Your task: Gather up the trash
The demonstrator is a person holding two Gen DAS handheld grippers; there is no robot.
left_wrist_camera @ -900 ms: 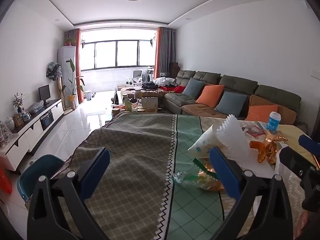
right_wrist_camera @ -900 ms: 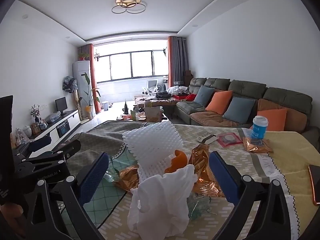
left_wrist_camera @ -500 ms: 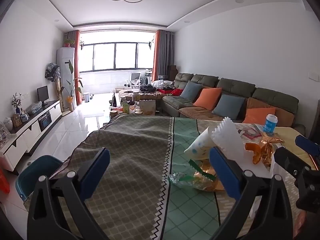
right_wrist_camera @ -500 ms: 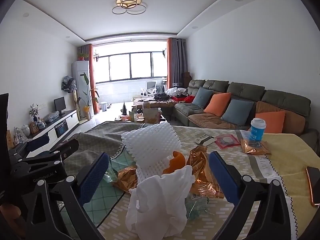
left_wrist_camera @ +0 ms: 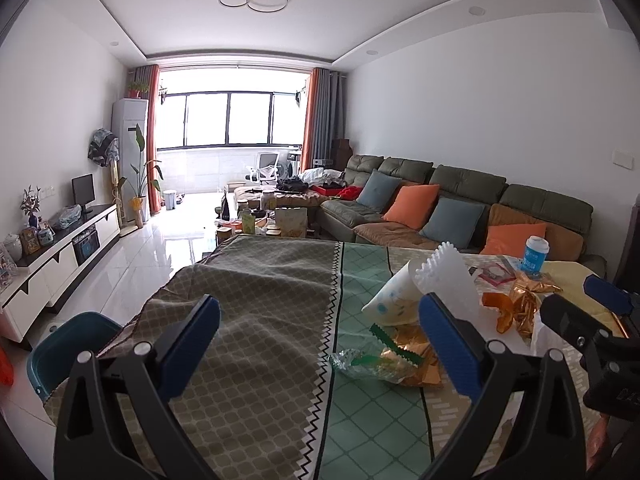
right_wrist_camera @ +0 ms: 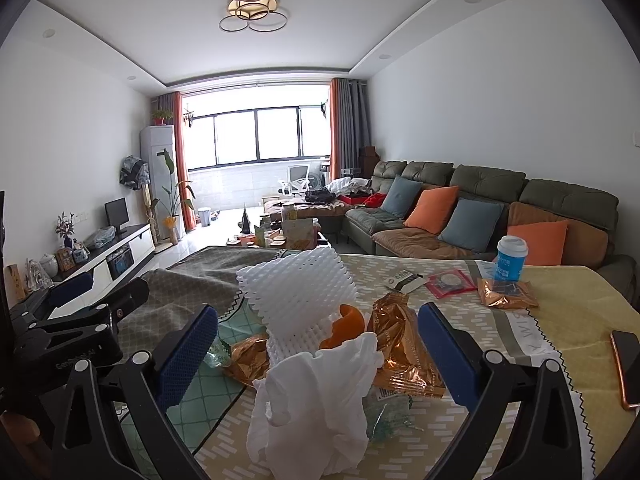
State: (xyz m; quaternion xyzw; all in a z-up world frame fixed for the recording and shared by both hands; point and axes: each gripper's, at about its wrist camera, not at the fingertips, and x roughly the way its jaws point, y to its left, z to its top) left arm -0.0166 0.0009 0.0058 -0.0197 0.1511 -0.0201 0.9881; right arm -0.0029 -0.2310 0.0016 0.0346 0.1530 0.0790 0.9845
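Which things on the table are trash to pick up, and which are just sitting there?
Trash:
white tissue
white foam net
gold wrapper
orange peel

Just sitting there:
blue cup
phone
sofa cushions

On the counter (right_wrist_camera: 560, 292) lie one white foam net (right_wrist_camera: 296, 292), one crumpled white tissue (right_wrist_camera: 316, 404), one orange peel (right_wrist_camera: 348, 322), one blue cup (right_wrist_camera: 511, 258), one red packet (right_wrist_camera: 450, 283) and one phone (right_wrist_camera: 628, 364). Three gold wrappers show: one (right_wrist_camera: 404, 352) by the peel, one (right_wrist_camera: 248, 360) left of the net, one (right_wrist_camera: 506, 294) by the cup. The sofa (right_wrist_camera: 492, 180) carries two orange cushions (right_wrist_camera: 432, 210) (right_wrist_camera: 540, 242) and two blue ones (right_wrist_camera: 402, 196) (right_wrist_camera: 472, 224).
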